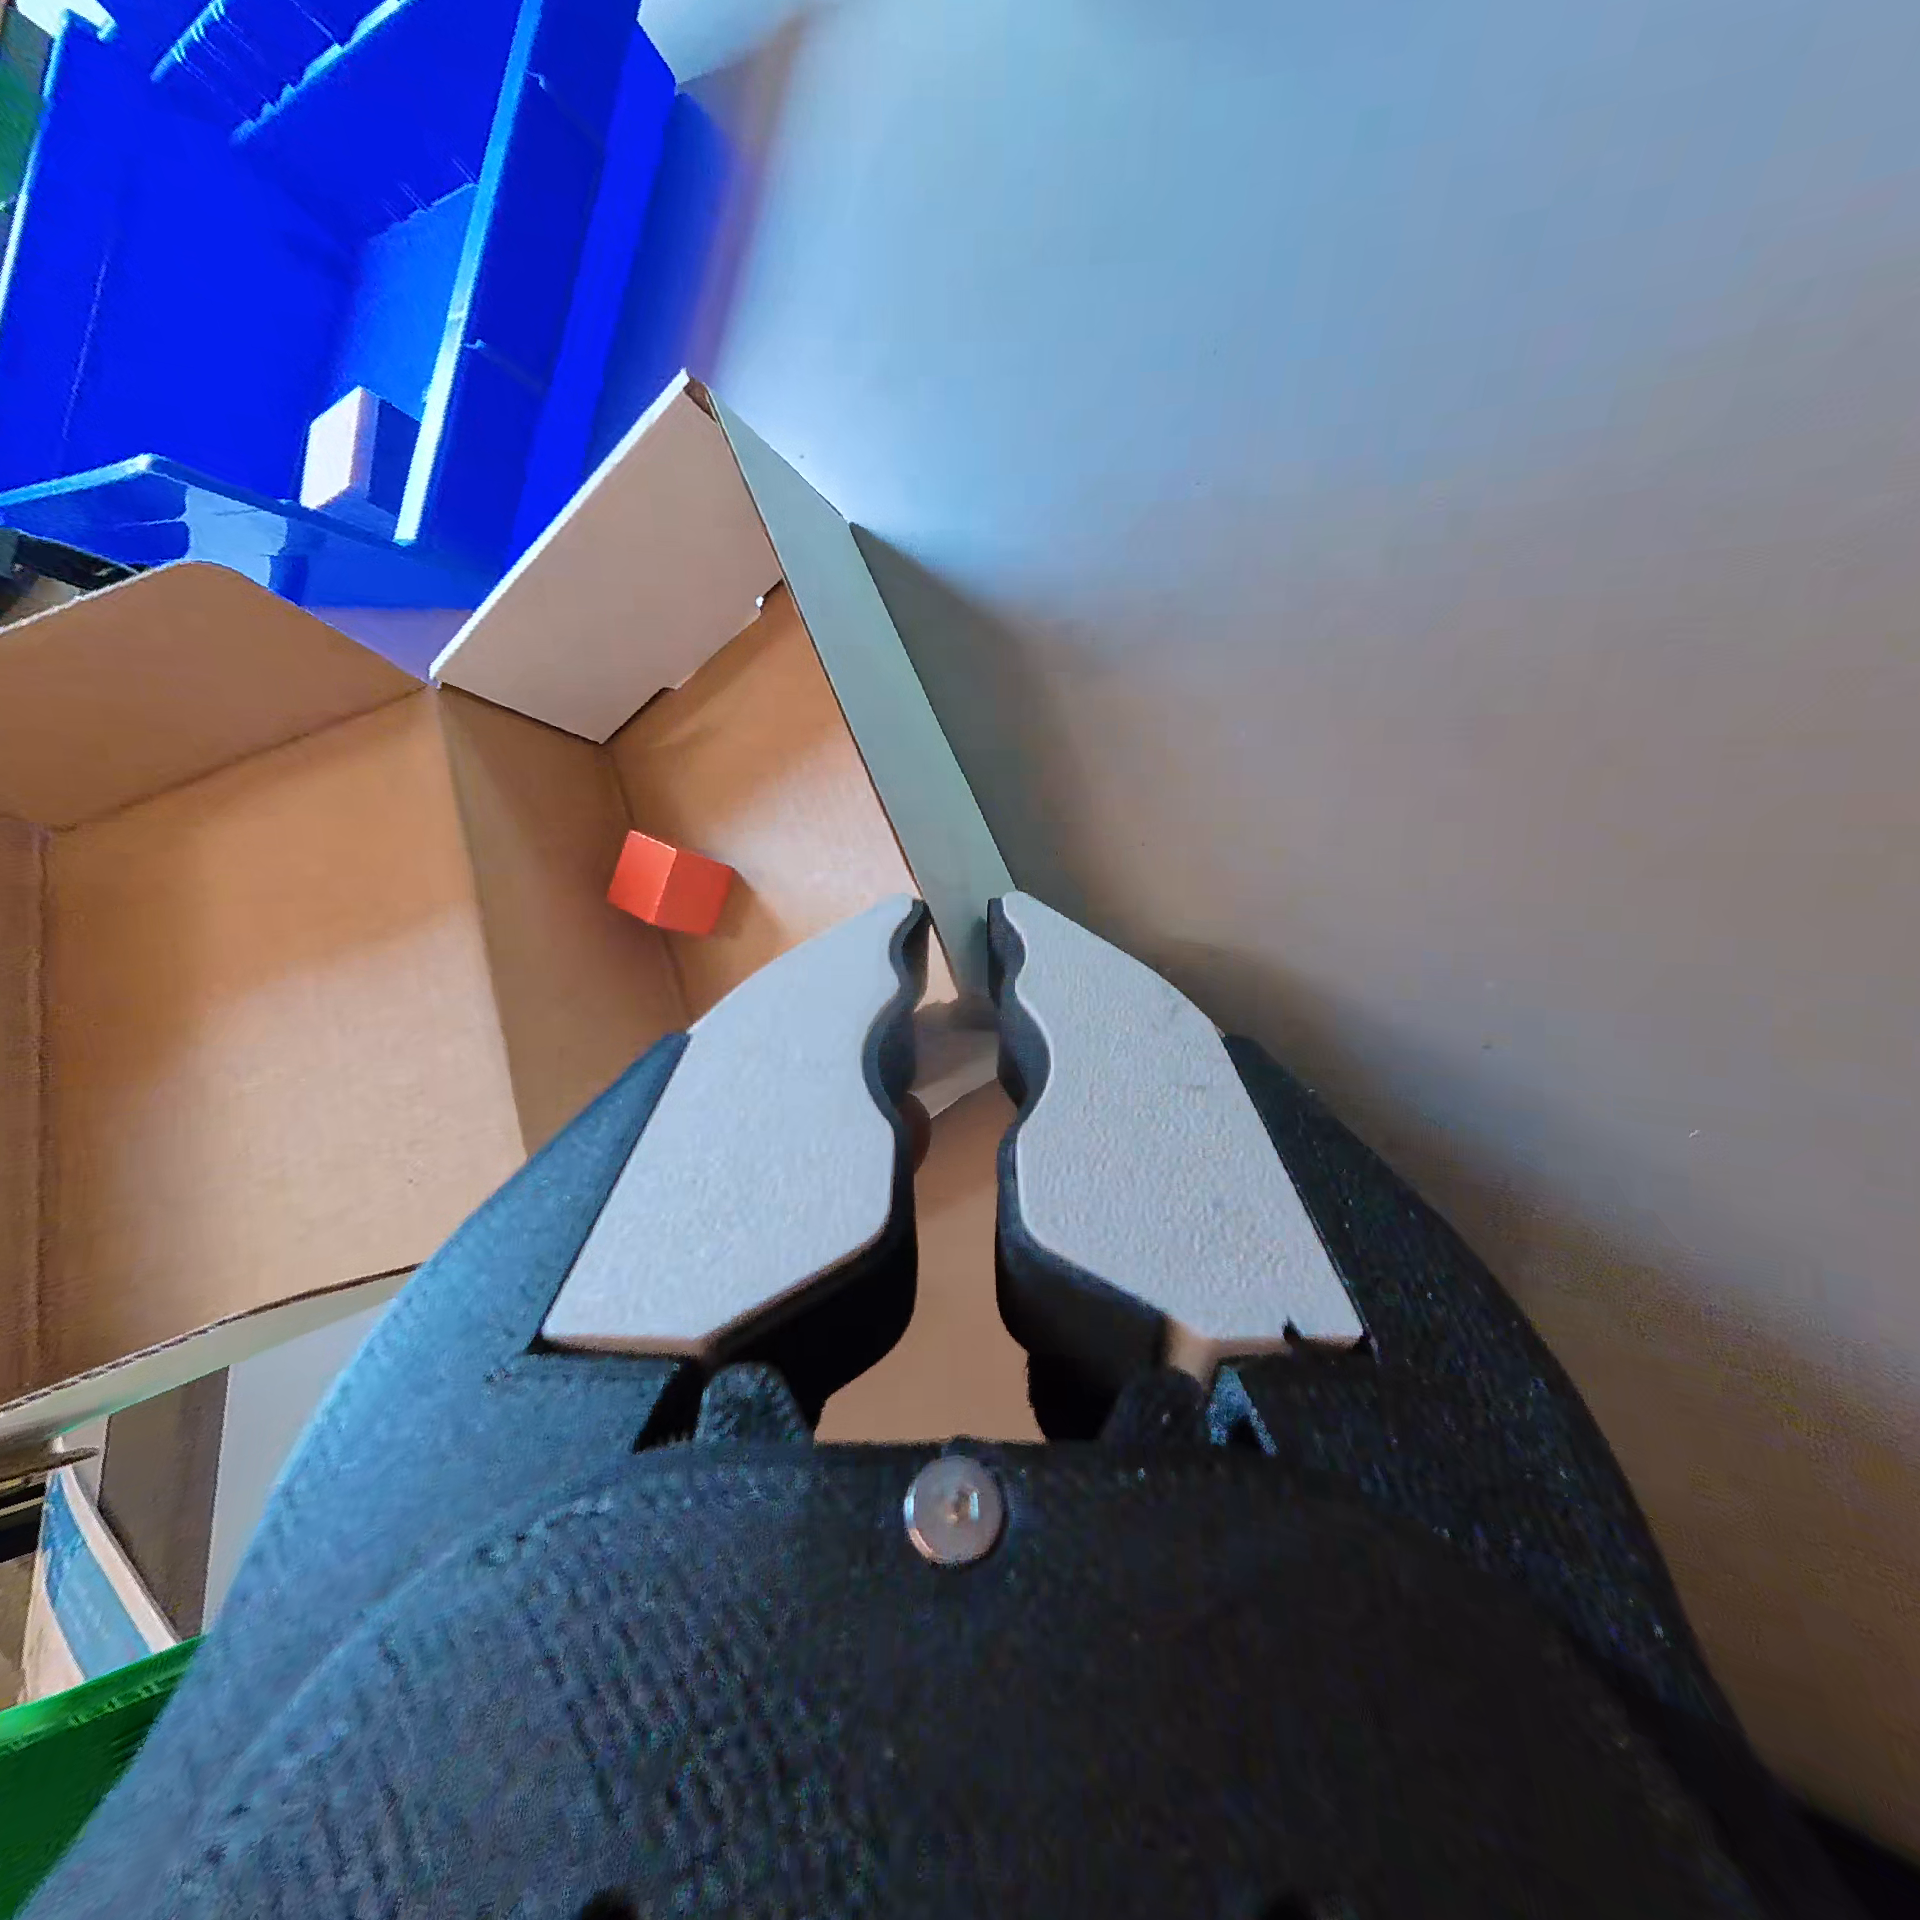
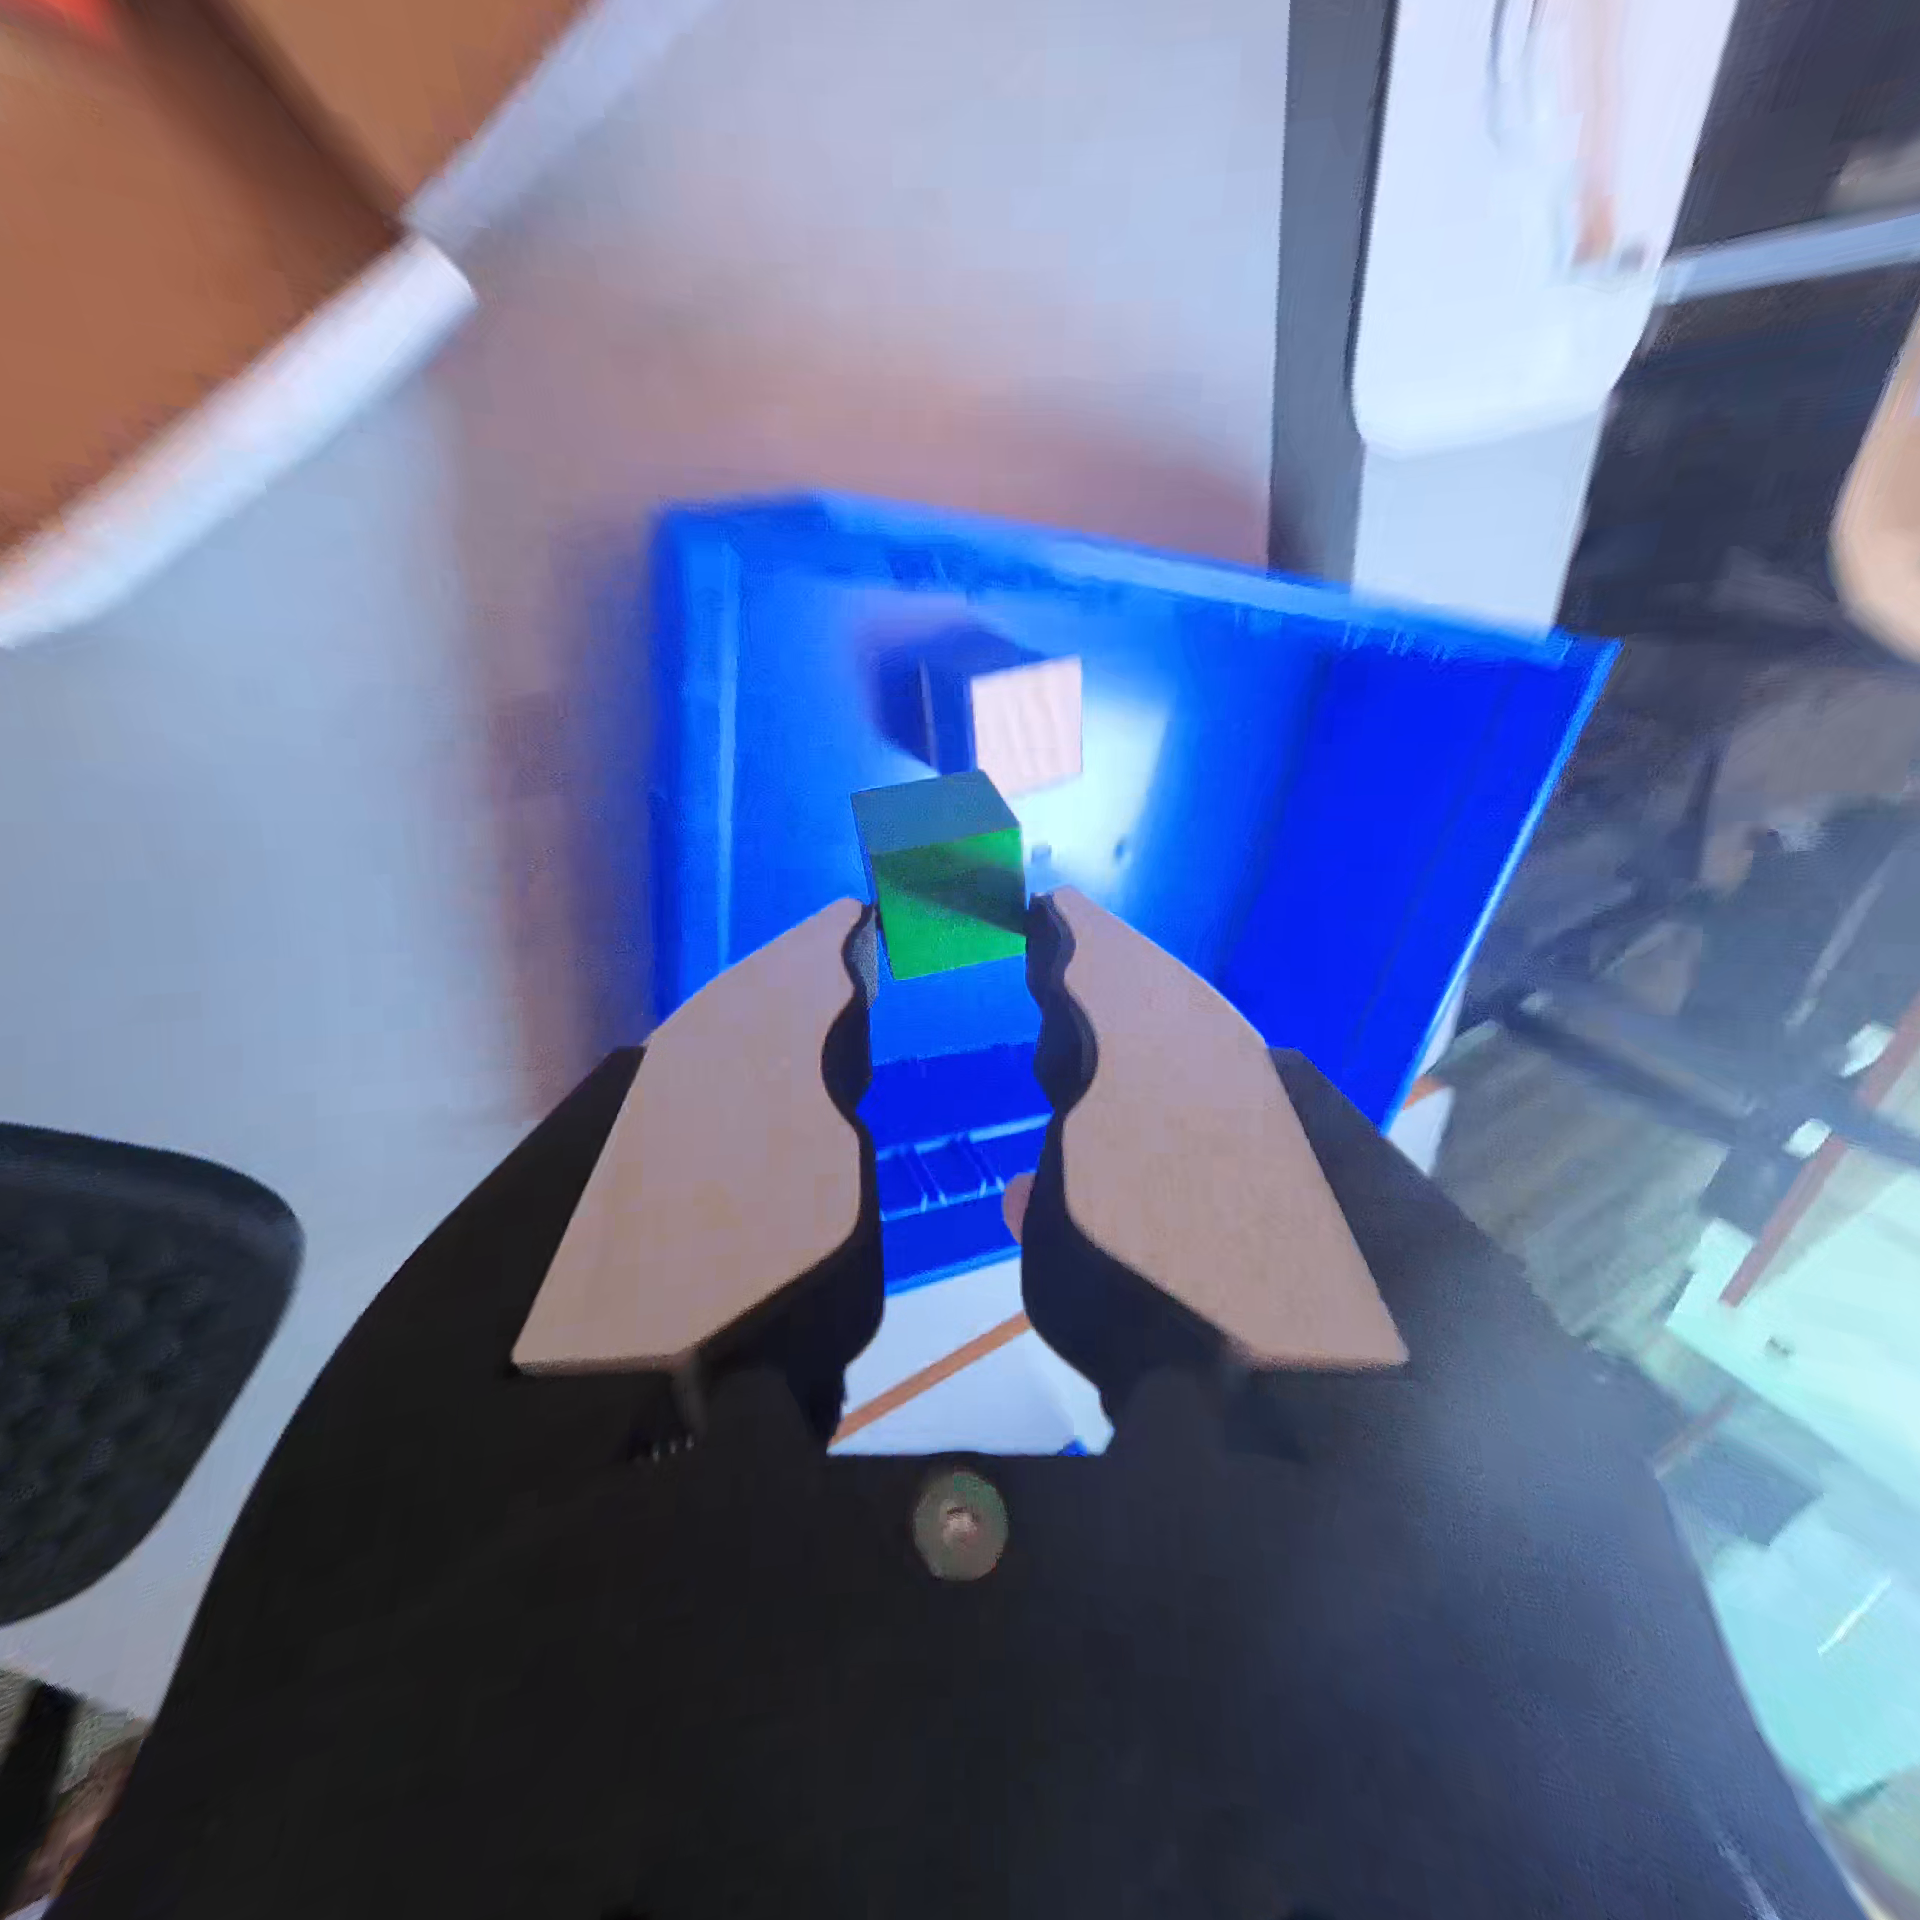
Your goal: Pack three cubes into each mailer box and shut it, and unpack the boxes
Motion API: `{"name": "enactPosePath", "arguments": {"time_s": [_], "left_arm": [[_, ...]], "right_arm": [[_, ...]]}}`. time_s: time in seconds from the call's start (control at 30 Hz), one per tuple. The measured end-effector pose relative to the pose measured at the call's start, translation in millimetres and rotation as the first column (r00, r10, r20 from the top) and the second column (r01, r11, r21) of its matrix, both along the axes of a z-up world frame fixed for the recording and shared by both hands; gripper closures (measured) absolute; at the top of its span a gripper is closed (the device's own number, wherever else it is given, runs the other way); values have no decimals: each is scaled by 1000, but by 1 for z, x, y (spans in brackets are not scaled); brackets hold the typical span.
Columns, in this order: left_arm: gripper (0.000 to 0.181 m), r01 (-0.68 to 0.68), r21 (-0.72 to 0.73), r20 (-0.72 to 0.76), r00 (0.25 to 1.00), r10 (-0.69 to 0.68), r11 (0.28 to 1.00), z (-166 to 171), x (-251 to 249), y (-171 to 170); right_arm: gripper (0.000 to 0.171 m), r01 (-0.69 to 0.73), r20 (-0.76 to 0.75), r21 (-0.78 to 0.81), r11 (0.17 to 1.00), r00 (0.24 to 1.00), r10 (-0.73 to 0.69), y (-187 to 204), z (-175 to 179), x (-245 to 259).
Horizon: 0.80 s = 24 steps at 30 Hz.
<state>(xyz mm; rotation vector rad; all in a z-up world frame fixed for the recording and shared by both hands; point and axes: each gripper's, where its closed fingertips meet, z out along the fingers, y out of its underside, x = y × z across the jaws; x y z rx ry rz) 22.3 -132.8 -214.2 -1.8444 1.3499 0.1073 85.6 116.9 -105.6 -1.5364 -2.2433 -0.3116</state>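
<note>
Green cube [image 2: 948, 896] held over blue bin [image 2: 1351, 831]

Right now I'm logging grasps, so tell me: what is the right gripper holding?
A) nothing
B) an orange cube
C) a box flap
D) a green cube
D: in the right wrist view the right gripper has a green cube pinched between its fingertips, above the blue bin.
</note>
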Motion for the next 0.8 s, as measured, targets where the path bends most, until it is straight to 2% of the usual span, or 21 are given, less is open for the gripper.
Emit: {"name": "enactPosePath", "arguments": {"time_s": [0.03,0.2,0.4,0.57,0.67,0.8], "left_arm": [[171,0,1,-3,1000,0,1000,0,0,0],[171,-2,0,2,1000,2,1000,0,0,0],[171,1,-4,16,1000,-1,1000,0,0,0],[171,2,-7,18,1000,-2,1000,0,0,-1],[171,5,-7,17,1000,-5,1000,0,0,-1],[171,6,-7,20,1000,-6,1000,0,0,-1]], "right_arm": [[143,49,22,-10,999,999,-49,16,-10,9],[143,200,137,-79,977,973,-188,60,-73,37],[143,255,232,-101,962,946,-226,80,-122,40],[142,247,214,-122,961,952,-217,84,-126,34],[124,217,197,-110,970,961,-193,86,-121,29],[120,133,64,-185,974,990,-123,76,-108,-2]]}}
